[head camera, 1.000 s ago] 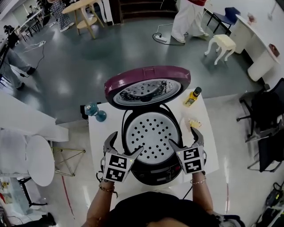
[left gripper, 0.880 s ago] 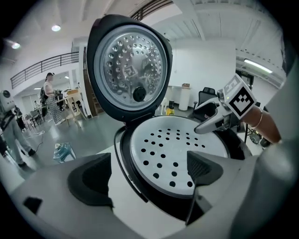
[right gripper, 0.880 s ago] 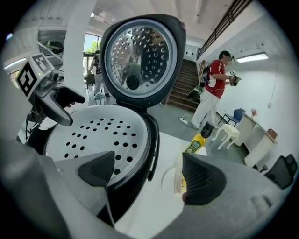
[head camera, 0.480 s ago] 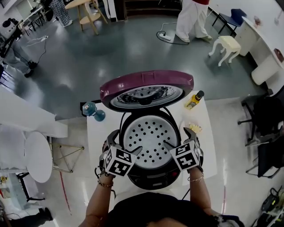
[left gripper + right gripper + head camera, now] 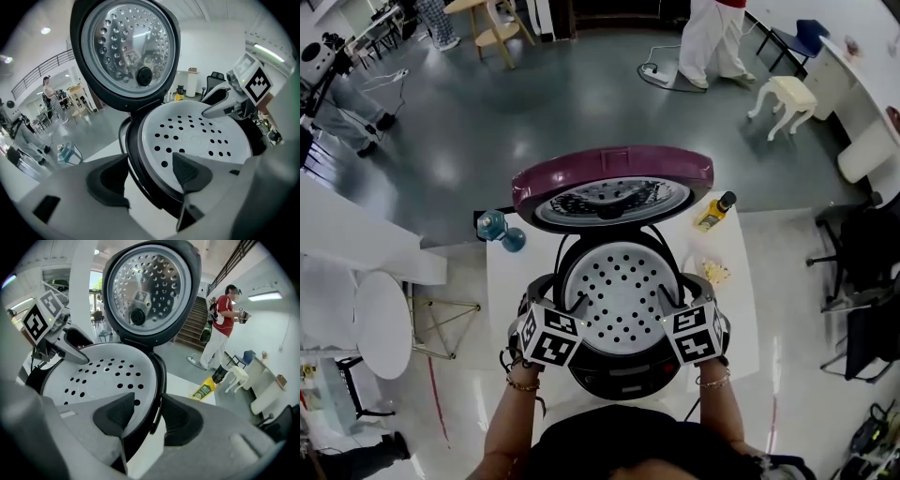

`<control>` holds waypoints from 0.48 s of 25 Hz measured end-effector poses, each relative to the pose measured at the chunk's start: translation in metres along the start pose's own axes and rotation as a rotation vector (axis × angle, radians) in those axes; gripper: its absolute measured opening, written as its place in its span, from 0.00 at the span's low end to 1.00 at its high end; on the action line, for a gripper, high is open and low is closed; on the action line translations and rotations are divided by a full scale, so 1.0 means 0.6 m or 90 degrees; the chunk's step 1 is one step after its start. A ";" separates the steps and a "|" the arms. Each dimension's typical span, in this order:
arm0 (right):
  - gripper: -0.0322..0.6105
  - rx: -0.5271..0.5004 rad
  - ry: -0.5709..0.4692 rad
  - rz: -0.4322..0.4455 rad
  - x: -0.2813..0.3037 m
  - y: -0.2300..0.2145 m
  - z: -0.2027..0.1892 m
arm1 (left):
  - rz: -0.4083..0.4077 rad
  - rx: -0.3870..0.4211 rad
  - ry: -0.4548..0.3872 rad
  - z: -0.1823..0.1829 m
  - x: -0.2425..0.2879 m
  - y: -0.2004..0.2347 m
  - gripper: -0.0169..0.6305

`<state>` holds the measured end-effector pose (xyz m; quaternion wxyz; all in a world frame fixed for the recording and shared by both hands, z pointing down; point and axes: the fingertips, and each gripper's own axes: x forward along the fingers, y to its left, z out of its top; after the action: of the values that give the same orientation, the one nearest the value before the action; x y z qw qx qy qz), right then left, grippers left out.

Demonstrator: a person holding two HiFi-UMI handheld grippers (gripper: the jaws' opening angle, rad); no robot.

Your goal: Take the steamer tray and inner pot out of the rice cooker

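The rice cooker (image 5: 623,370) stands with its maroon lid (image 5: 609,183) raised. The white perforated steamer tray (image 5: 622,291) sits in its mouth and hides the inner pot. My left gripper (image 5: 555,302) straddles the tray's left rim, one finger over the tray (image 5: 197,136) and one outside the cooker. Its jaws (image 5: 147,180) are closing, with a gap still showing at the rim. My right gripper (image 5: 684,292) straddles the right rim the same way. Its jaws (image 5: 149,420) are closing too, the tray (image 5: 103,376) edge between them, no firm press visible.
The cooker stands on a small white table (image 5: 511,272). A yellow oil bottle (image 5: 711,211) and a snack packet (image 5: 712,272) lie to its right, a blue glass item (image 5: 500,232) to its left. A person in white trousers (image 5: 708,42) stands far behind.
Both grippers have come down and inward onto the tray's opposite rims. Their jaws have narrowed around the rim.
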<state>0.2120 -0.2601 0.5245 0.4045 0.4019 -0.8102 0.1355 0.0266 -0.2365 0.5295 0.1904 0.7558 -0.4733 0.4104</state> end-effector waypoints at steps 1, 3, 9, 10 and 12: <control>0.33 0.007 -0.008 -0.004 -0.003 -0.002 0.002 | 0.000 -0.001 0.000 0.000 0.000 0.000 0.48; 0.31 0.011 -0.027 -0.013 -0.010 -0.005 0.009 | -0.002 -0.004 -0.002 0.000 -0.001 -0.001 0.48; 0.21 0.017 -0.083 -0.007 -0.023 -0.005 0.028 | -0.017 -0.023 -0.012 0.003 -0.009 -0.004 0.48; 0.21 0.019 -0.089 -0.007 -0.024 -0.006 0.029 | -0.021 -0.026 -0.014 0.003 -0.010 -0.005 0.48; 0.19 0.024 -0.107 -0.010 -0.031 -0.008 0.038 | -0.026 -0.028 -0.016 0.004 -0.012 -0.006 0.48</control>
<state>0.2095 -0.2654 0.4957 0.3286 0.4261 -0.8352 0.1136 0.0290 -0.2324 0.5225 0.2093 0.7660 -0.4690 0.3866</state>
